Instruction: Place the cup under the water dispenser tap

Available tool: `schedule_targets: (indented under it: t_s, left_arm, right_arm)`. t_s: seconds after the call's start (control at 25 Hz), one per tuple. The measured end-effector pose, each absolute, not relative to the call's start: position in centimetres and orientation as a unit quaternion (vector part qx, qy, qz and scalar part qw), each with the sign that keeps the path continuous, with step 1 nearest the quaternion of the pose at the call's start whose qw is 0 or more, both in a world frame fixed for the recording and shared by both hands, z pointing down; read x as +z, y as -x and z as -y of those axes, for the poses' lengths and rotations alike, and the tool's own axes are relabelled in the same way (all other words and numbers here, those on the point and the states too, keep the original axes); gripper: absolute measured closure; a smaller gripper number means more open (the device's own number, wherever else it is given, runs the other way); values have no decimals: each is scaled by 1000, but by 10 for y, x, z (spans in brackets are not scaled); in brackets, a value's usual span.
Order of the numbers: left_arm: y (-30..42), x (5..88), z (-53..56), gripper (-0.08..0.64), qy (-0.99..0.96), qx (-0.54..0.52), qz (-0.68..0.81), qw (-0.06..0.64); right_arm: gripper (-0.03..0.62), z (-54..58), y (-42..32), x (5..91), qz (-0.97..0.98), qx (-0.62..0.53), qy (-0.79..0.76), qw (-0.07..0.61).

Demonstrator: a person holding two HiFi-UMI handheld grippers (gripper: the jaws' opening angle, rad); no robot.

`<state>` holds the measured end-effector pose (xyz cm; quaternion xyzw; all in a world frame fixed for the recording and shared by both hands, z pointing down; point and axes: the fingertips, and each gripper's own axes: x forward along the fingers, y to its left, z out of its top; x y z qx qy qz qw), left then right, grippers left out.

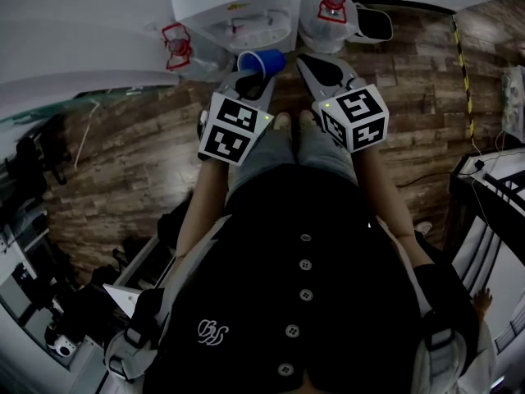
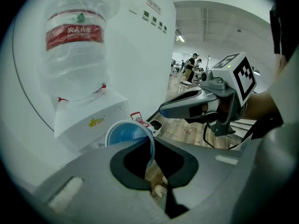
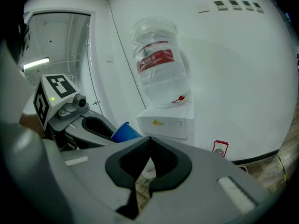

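Round blue plastic cup (image 1: 261,61), rim pinched in the left gripper (image 1: 248,79), upper centre, before the boxy white water dispenser (image 1: 234,11); right gripper (image 3: 147,148) clenched empty; wood-plank floor (image 1: 131,162), white wall (image 3: 233,78).

The cup (image 2: 128,136) is smooth plastic, the bottle (image 2: 77,45) clear plastic, the floor (image 1: 148,154) grainy wood.

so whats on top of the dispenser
A big clear water bottle with a red label stands neck-down on the white dispenser. Its neck is hidden where it enters the dispenser's top, and how much water it holds can't be told.
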<state>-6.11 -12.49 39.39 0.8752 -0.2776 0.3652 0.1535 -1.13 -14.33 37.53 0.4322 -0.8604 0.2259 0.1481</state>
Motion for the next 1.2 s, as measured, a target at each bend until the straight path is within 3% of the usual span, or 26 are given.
schedule_targets:
  t_s: [1.2]
  left_arm:
    - [56, 513, 160, 545, -854, 448, 224, 136]
  right_arm:
    - [597, 173, 17, 498, 841, 274, -426, 190]
